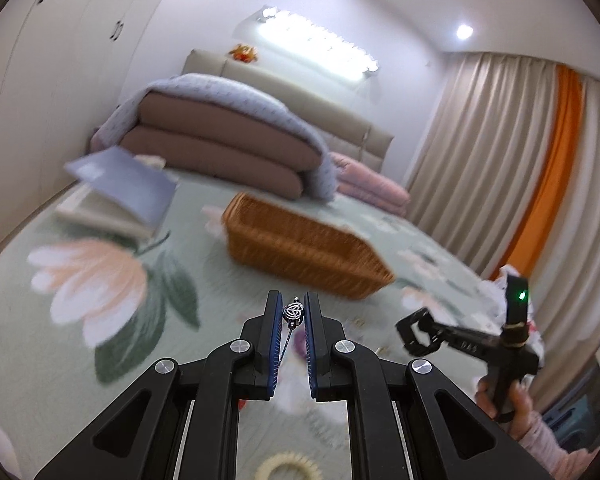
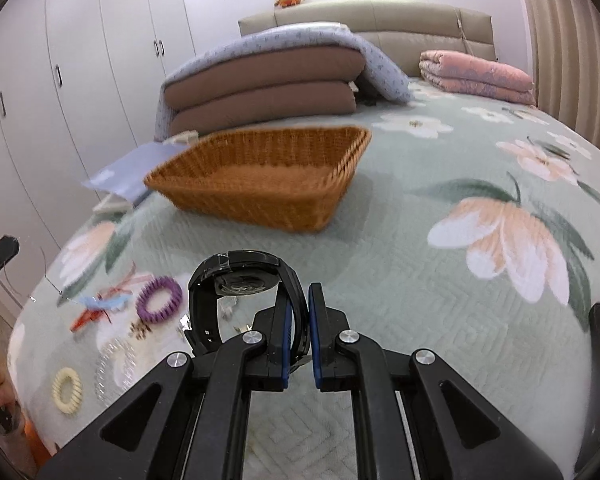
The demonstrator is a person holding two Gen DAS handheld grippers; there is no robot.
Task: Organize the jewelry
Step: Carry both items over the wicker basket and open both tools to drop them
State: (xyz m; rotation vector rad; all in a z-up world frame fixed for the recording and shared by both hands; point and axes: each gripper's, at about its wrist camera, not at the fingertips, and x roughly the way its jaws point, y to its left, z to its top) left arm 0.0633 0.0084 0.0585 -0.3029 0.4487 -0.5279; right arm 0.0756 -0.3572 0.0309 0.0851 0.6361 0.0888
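Gripping a silver pendant (image 1: 294, 312) by its chain, left tool (image 1: 293, 316) clenched, raised above the bed (image 1: 188, 224), short of the basket (image 1: 300, 248). Clamping a black watch (image 2: 244, 280) by its strap, right tool (image 2: 298, 320) likewise raised over the bed, basket (image 2: 260, 184) just ahead. Seen from the right wrist, nothing visible inside the wicker basket. Lying loose on the bedspread to the left: purple ring (image 2: 159, 299), cream ring (image 2: 67, 390), small clips (image 2: 100, 308).
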